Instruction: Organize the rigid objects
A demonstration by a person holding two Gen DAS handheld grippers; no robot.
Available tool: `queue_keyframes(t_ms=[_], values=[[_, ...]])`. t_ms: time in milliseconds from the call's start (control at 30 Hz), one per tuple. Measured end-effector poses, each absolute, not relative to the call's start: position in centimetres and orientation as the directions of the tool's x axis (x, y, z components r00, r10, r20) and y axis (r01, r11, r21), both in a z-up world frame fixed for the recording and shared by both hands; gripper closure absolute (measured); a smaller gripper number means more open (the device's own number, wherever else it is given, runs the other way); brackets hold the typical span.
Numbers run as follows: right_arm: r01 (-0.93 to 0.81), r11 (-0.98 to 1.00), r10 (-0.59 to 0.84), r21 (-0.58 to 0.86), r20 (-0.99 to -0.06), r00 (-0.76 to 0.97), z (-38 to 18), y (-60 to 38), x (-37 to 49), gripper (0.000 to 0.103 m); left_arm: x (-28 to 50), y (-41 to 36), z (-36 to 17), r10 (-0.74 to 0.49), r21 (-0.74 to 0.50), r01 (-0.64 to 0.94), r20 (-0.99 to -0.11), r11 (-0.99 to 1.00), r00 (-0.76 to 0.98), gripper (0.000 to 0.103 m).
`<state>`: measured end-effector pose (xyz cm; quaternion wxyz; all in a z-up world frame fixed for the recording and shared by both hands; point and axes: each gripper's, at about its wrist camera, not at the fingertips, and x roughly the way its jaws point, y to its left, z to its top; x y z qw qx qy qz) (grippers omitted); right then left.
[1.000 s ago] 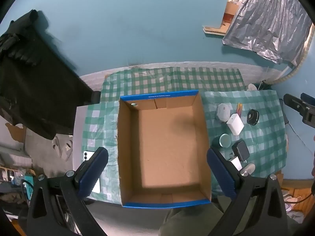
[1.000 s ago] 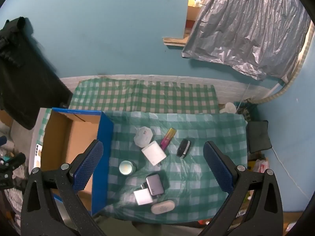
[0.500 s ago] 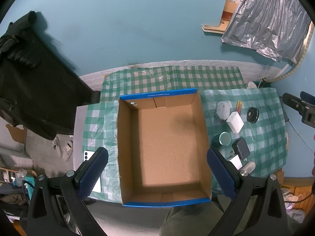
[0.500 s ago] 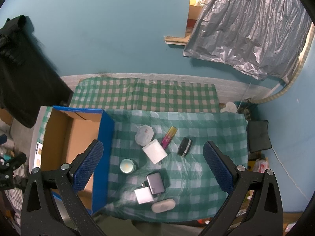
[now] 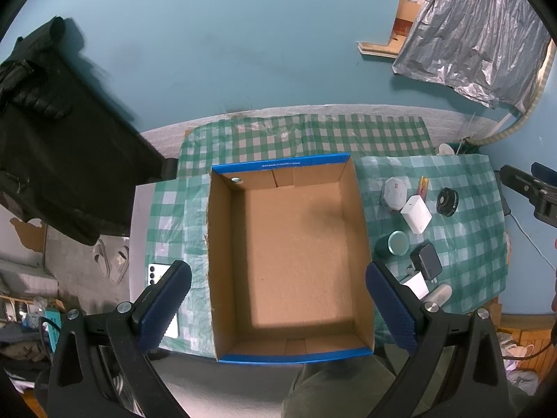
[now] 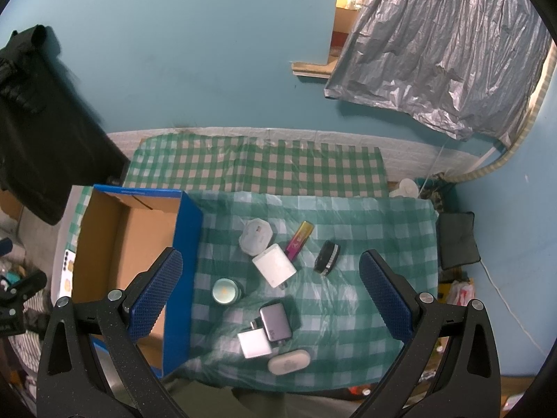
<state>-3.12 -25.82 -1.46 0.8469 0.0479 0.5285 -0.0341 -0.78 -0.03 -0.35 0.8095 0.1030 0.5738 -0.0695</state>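
An empty cardboard box (image 5: 289, 261) with blue rims stands on the green checked tablecloth (image 5: 313, 136); my left gripper (image 5: 278, 304) hangs open high above it. To the box's right lie several small objects: a white hexagonal case (image 6: 256, 237), a pink-yellow stick (image 6: 299, 238), a black round puck (image 6: 327, 257), a white charger (image 6: 274, 265), a teal tin (image 6: 225, 291), a grey power brick (image 6: 275, 322), a white cube adapter (image 6: 255, 343) and a white oval case (image 6: 289, 362). My right gripper (image 6: 271, 296) is open well above them. The box (image 6: 118, 261) shows at left there.
A white phone (image 5: 163, 299) lies on the table left of the box. Dark clothing (image 5: 52, 139) hangs at the left and a silver sheet (image 6: 435, 52) at the upper right against the blue wall. A black cushion (image 6: 456, 240) sits beyond the table's right edge.
Both views have shifted slightly, the table sitting a little lower in the frames. No object has moved and both grippers stay open.
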Motion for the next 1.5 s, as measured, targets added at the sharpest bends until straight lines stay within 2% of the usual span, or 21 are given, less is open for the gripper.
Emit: queue_keyframes(t_ms=[1500], values=[[0.111,0.993,-0.01,0.04,-0.906,0.422,-2.1,-25.9,-4.2,0.001,-1.1,0.1,-0.8,0.018,0.096,0.234,-0.949,0.968,0.315,0.002]])
